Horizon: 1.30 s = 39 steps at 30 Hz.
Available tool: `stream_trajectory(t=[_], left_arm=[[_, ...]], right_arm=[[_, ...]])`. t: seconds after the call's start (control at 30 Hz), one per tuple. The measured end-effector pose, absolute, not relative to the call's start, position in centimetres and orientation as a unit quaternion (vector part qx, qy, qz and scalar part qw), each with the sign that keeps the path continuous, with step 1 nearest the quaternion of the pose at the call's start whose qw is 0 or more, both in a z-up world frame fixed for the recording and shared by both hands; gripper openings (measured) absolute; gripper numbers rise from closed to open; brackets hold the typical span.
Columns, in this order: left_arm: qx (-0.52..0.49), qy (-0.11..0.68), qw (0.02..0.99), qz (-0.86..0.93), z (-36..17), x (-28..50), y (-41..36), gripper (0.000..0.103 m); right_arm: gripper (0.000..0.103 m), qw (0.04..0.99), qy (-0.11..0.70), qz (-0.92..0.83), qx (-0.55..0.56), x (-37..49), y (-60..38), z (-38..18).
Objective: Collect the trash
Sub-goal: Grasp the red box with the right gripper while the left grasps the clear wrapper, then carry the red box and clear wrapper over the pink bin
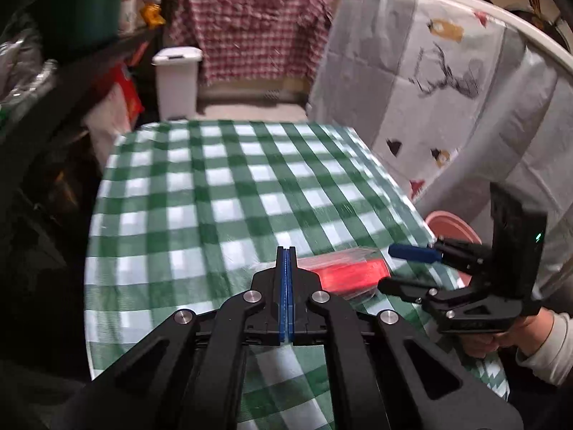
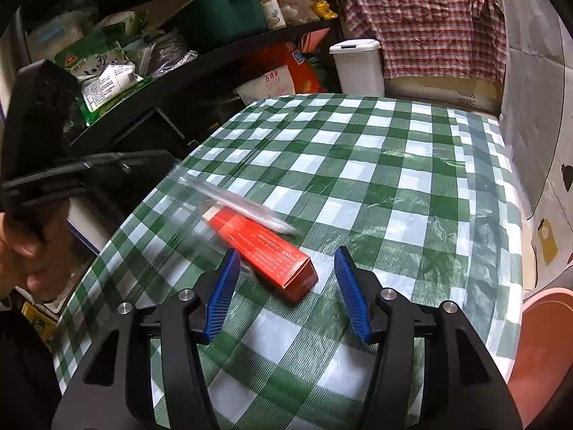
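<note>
A long red carton lies on the green checked tablecloth, partly in a clear plastic wrapper. My right gripper is open, its blue pads either side of the carton's near end, not touching. In the left wrist view the carton lies just right of my left gripper, which is shut and empty above the cloth. The right gripper shows there open at the carton's right end.
A white lidded bin stands beyond the table's far edge; it also shows in the right wrist view. A pink basin sits low at the right. Cluttered dark shelves line the left side. A checked shirt hangs at the back.
</note>
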<state>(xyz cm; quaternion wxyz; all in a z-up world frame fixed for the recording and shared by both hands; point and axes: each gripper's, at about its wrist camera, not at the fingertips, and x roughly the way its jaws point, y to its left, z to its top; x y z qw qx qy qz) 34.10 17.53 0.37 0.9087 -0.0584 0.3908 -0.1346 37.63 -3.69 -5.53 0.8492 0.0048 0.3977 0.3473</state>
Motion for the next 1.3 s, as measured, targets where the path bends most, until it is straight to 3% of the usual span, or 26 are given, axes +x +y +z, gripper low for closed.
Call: stream_trajectory(t=[0.33, 0.43, 0.5, 1.3], left_arm=[[-0.062, 0.396, 0.911, -0.098, 0.2, 34.4, 19.2, 0.000], [-0.057, 0.396, 0.911, -0.098, 0.1, 34.3, 19.3, 0.000], [-0.058, 0.393, 0.913, -0.095, 0.2, 34.2, 19.6, 0.000], [-0.071, 0.349, 0.932, -0.065, 4.6, 29.9, 17.8, 0.000]], right_arm=[[0.056, 0.838, 0.405, 0.362, -0.062, 36.9, -1.2, -6.6], [0.036, 0.841, 0.397, 0.354, -0.097, 36.2, -0.7, -6.8], [0.034, 0.842, 0.394, 0.355, -0.094, 36.0, -1.1, -6.5], [0.028, 0.899, 0.371, 0.227, -0.040, 31.6, -9.6, -0.5]])
